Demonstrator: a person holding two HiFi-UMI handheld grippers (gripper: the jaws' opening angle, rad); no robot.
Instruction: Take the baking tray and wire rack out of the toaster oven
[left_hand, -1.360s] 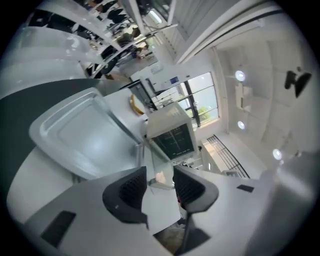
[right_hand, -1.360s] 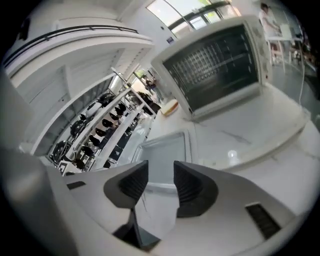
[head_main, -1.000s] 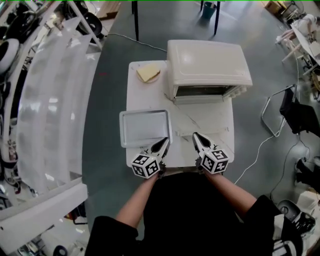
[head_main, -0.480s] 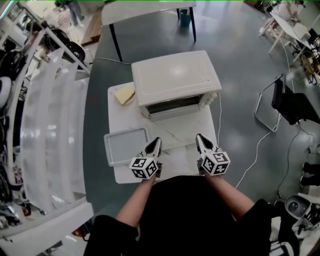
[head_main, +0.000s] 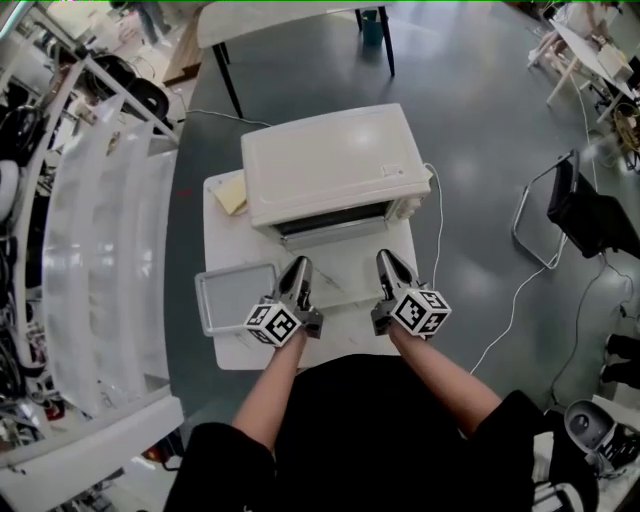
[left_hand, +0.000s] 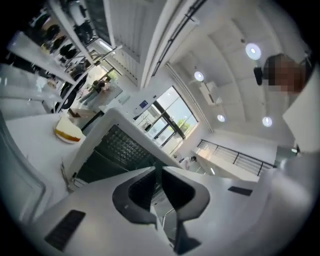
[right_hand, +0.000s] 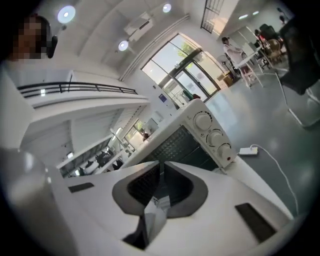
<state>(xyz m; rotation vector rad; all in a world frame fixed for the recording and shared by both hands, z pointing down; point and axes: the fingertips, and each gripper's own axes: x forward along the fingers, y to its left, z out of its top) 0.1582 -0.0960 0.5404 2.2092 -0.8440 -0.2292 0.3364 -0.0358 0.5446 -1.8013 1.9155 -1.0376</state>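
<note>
The white toaster oven stands at the back of a small white table, its dark front opening facing me. A wire grid shows inside that opening in the left gripper view, and again beside the oven's knobs in the right gripper view. An empty grey baking tray lies flat on the table, left of my left gripper. Both that one and my right gripper are shut and empty, side by side, pointing at the opening from just in front of it.
A slice of bread lies on a plate left of the oven. A white power cable runs down to the floor on the right. A black chair stands at the right, white shelving at the left.
Both grippers have moved forward together, from the table's near edge to close before the oven's opening. The tray has stayed where it lay.
</note>
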